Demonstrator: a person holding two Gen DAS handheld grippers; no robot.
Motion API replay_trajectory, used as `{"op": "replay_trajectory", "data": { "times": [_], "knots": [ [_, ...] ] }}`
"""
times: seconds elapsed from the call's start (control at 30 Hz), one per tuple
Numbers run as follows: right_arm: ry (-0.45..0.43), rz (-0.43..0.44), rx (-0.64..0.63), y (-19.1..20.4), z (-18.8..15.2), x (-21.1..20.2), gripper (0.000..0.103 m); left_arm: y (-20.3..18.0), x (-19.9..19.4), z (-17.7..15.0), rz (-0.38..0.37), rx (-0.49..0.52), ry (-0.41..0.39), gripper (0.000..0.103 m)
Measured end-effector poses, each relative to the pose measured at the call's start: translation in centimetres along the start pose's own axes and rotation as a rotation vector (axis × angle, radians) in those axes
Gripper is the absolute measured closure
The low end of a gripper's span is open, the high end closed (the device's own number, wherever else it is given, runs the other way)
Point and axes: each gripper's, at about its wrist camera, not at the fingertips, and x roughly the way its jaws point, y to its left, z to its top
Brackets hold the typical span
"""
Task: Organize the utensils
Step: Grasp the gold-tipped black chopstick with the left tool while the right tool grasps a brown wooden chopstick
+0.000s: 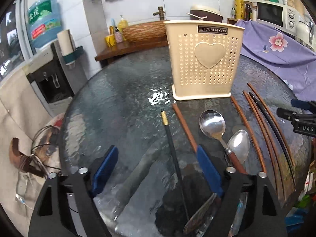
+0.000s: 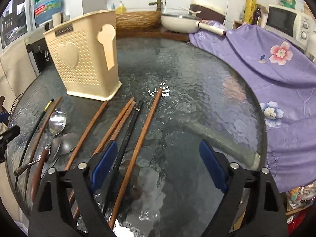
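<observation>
A cream perforated utensil holder [image 1: 205,63] with a heart stands upright on the round glass table [image 1: 118,102]; it also shows in the right wrist view [image 2: 83,65]. Before it lie two metal spoons [image 1: 213,124] [image 2: 57,120], several brown chopsticks [image 1: 254,132] [image 2: 138,148] and black chopsticks [image 1: 173,158] [image 2: 128,138], all flat on the glass. My left gripper [image 1: 158,169] is open and empty above the black chopstick. My right gripper [image 2: 160,164] is open and empty above the rightmost brown chopstick; its tip also shows in the left wrist view [image 1: 302,116].
A purple flowered cloth [image 2: 276,69] covers the right side past the table edge. A wooden sink counter [image 1: 138,45] with bottles, a white pan [image 2: 177,22] and a microwave [image 2: 284,22] stand behind. A water dispenser [image 1: 49,75] stands at the left.
</observation>
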Motion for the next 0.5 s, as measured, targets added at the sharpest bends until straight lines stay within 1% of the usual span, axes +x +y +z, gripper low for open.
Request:
{"op": "replay_trajectory", "data": {
  "times": [0.03,0.07,0.13,0.23,0.3,0.37,0.4,0.47,0.5],
  "knots": [
    [0.014,-0.001,-0.002,0.0,0.2,0.6,0.029,0.1,0.6,0.2,-0.026,-0.007,0.016,0.032],
    [0.017,-0.007,-0.008,0.1,0.3,0.9,0.031,0.0,1.0,0.4,-0.039,-0.011,0.026,0.034],
    [0.026,-0.021,-0.024,0.2,0.8,1.8,0.040,0.0,2.2,0.6,-0.077,-0.026,0.059,0.042],
    [0.051,-0.003,-0.009,0.1,1.3,2.9,0.047,-0.2,3.2,0.9,-0.085,-0.033,0.079,0.045],
    [0.065,0.014,-0.001,0.1,1.6,3.4,0.050,0.1,3.7,1.0,-0.090,-0.047,0.093,0.046],
    [0.076,0.009,-0.007,0.4,1.9,4.0,0.054,0.4,4.2,1.2,-0.109,-0.068,0.107,0.049],
    [0.081,0.011,-0.005,0.4,2.0,4.3,0.057,0.6,4.6,1.3,-0.119,-0.081,0.121,0.051],
    [0.085,0.012,0.009,0.4,2.5,4.8,0.059,0.8,5.2,1.6,-0.124,-0.094,0.142,0.056],
    [0.089,0.012,0.009,0.5,2.7,5.0,0.064,0.9,5.4,1.7,-0.129,-0.097,0.146,0.058]
  ]
}}
